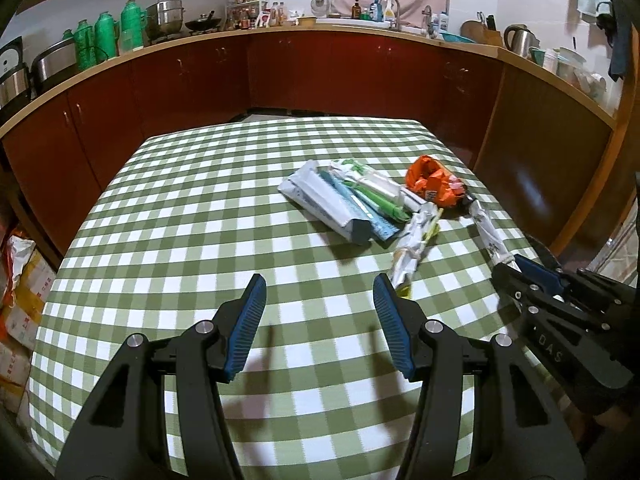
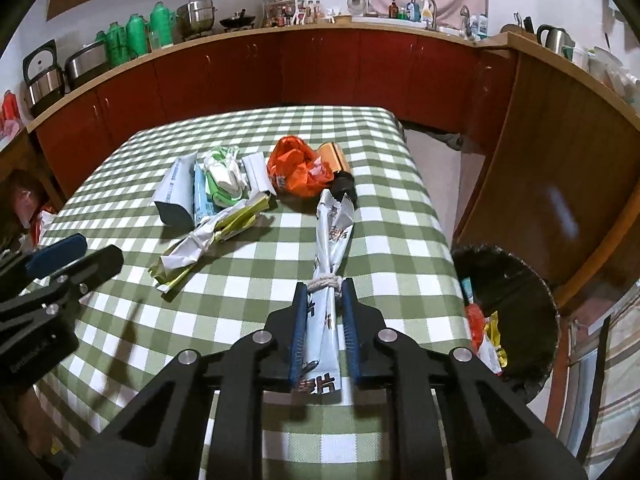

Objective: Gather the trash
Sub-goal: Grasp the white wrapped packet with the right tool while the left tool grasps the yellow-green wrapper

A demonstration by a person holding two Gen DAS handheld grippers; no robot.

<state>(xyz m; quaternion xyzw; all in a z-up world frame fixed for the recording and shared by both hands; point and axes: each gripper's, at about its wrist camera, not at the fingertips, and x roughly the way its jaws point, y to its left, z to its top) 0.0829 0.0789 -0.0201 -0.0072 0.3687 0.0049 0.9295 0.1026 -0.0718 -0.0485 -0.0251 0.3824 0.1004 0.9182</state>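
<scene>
Looking along our right claw (image 2: 325, 292), we see its two blue fingers (image 2: 299, 336) pressed in close on a long white wrapper (image 2: 334, 236). The wrapper is twisted and tied with a bit of string just past the finger tips. One end of it sticks back between the fingers, and the other end stretches away over the green checked tablecloth (image 2: 248, 280) toward the pile of trash. So our right claw is holding this wrapper tight.

Our left claw (image 1: 320, 284) is spread wide. Nothing sits between its blue fingers (image 1: 250, 324). It hangs over bare cloth (image 1: 192, 208), and the tip of its right finger is just beside the end of a crumpled white and yellow wrapper (image 1: 414, 240). We cannot tell if they touch.

The rest of the trash lies in the middle of the table. There is a flat white and blue packet (image 1: 324, 204), a green and white wrapper (image 1: 368, 184) on top of it, and a scrunched orange bag (image 1: 434, 184) next to them. The far end of the long white wrapper lies just beside the orange bag.

Down by the right edge of the table stands a black bin (image 2: 516, 280). Some bright wrappers already lie inside it.
</scene>
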